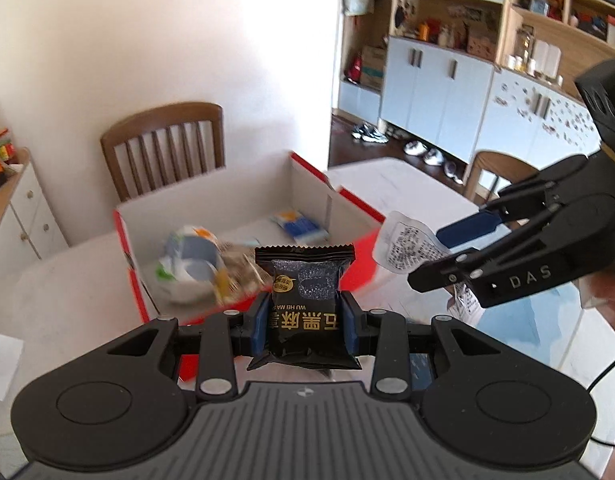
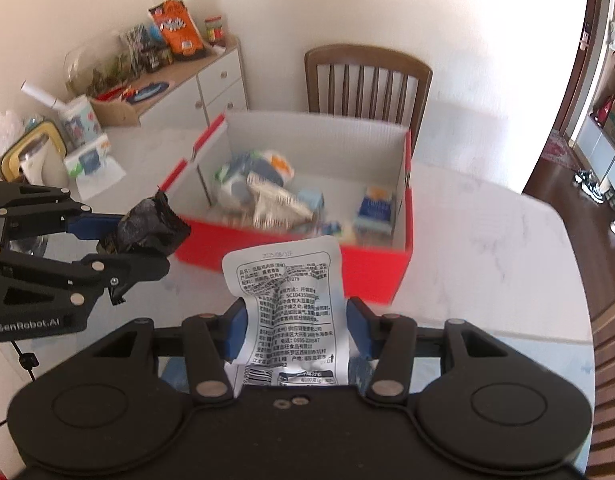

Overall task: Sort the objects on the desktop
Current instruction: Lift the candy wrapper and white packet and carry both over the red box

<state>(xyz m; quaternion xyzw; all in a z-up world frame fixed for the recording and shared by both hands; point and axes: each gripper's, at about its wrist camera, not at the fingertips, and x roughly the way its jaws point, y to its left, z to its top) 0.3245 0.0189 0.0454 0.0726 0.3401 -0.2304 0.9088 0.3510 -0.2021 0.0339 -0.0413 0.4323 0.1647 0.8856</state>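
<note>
My left gripper [image 1: 304, 324] is shut on a small black snack packet [image 1: 305, 288] with gold lettering, held upright between the blue pads. In the right wrist view the same gripper [image 2: 147, 240] shows at the left with the crumpled black packet [image 2: 147, 226]. My right gripper [image 2: 295, 330] is shut on a white printed pouch [image 2: 291, 292], text side facing the camera. In the left wrist view that gripper [image 1: 427, 252] reaches in from the right with the white pouch [image 1: 411, 246]. Both hover just in front of the red cardboard box [image 2: 387, 270], which holds several packets.
The box [image 1: 133, 264] sits on a white marble table [image 2: 487, 240] with a wooden chair [image 2: 367, 80] behind it. A tissue pack [image 2: 91, 162] and a yellow-rimmed container [image 2: 11, 156] lie at the table's left. A cabinet [image 2: 211, 84] stands beyond.
</note>
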